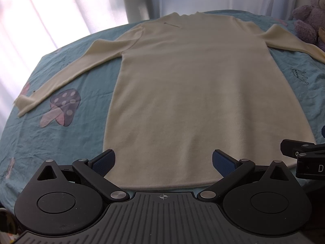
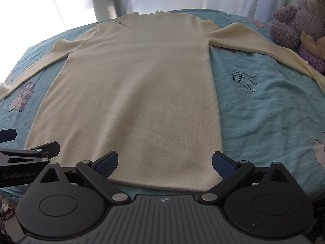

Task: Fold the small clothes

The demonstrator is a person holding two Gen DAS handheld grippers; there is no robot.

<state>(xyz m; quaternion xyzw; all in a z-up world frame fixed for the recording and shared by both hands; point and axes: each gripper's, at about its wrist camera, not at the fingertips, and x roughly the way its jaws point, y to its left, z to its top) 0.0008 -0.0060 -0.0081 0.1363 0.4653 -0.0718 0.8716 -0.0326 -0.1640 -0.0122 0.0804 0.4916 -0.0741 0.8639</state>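
Note:
A cream long-sleeved knit garment lies flat on the teal sheet, hem nearest me, collar far, both sleeves spread out to the sides; it also shows in the right wrist view. My left gripper is open and empty, hovering just above the hem's left part. My right gripper is open and empty, over the hem's right part. Each gripper's side shows at the edge of the other's view.
The teal bed sheet carries mushroom and crown prints. A purple teddy bear sits at the far right by the right sleeve. White curtains hang behind the bed.

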